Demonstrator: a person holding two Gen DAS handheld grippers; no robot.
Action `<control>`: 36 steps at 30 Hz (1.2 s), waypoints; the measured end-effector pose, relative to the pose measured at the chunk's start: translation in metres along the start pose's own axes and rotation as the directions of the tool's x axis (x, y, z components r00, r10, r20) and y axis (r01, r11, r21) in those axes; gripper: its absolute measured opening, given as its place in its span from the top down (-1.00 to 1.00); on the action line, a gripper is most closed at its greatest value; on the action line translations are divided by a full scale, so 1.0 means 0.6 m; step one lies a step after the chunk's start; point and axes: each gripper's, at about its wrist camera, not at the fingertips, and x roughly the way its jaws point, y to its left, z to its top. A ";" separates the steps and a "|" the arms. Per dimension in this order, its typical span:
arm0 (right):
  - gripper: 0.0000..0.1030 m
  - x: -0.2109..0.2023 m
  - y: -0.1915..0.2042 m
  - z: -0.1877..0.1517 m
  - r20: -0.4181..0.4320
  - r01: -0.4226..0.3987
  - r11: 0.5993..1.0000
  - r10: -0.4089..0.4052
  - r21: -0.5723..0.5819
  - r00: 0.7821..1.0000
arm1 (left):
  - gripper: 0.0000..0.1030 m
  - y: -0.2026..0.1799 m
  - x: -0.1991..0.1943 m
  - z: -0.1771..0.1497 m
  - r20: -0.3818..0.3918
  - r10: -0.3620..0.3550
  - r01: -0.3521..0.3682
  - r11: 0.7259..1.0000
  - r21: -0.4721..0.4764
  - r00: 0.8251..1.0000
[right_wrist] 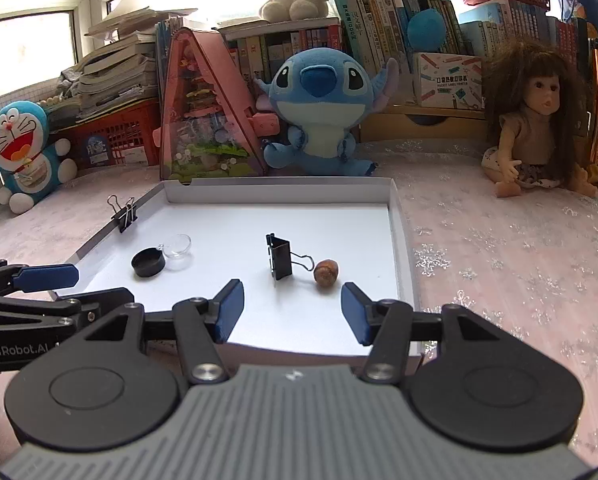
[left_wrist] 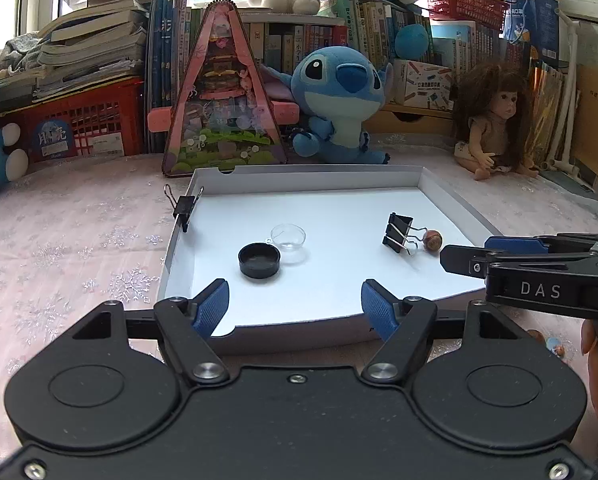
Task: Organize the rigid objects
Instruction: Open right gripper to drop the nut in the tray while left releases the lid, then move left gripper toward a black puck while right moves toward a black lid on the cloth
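White cardboard forms the shallow tray [left_wrist: 439,188], and every small hard piece we have to sort lies in it or on its rim. Our left gripper [left_wrist: 295,300] and right gripper [right_wrist: 292,307] both hover over the tray's six o'clock edge, jaws wide apart with nothing between the blue pads. Toward nine o'clock on the tray floor sits a black cap [left_wrist: 259,260], and just beside it, at its one o'clock, a clear dome [left_wrist: 288,237]; we cannot tell whether the two touch. The cap looks stiff and light, best pinched across its round wall. The dome seems thin, slick plastic, so we would squeeze its rim gently. Toward three o'clock lies a binder clip [right_wrist: 280,256], springy steel; its flat black body is the safer hold, since the wire handles swing. The small brown nut [right_wrist: 325,273] at its three o'clock, near a handle, is round and will likely roll, so it wants a centred pinch. Another clip [left_wrist: 184,207] bites the tray's nine o'clock wall.
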 end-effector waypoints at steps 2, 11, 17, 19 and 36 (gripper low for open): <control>-0.34 -0.010 0.003 -0.006 0.010 -0.013 1.000 0.013 -0.009 1.000 | -0.39 -0.003 -0.007 -0.005 0.003 -0.004 0.004 1.000 0.006 1.000; -0.43 -0.044 0.016 -0.038 0.040 -0.031 0.997 0.034 -0.077 0.999 | -0.40 -0.010 -0.035 -0.030 0.008 -0.019 0.018 0.999 0.028 1.000; -0.44 -0.066 0.019 -0.048 0.065 -0.045 0.993 0.053 -0.108 0.997 | -0.40 -0.018 -0.058 -0.046 0.023 -0.026 0.025 0.998 0.063 0.999; -0.45 -0.072 0.021 -0.051 0.072 -0.043 0.992 0.052 -0.115 0.996 | -0.40 -0.021 -0.064 -0.051 0.026 -0.029 0.027 0.997 0.071 0.999; -0.46 -0.087 0.031 -0.106 0.019 -0.071 0.989 0.074 -0.130 0.997 | -0.36 -0.021 -0.082 -0.092 -0.032 -0.070 0.072 0.996 0.057 0.997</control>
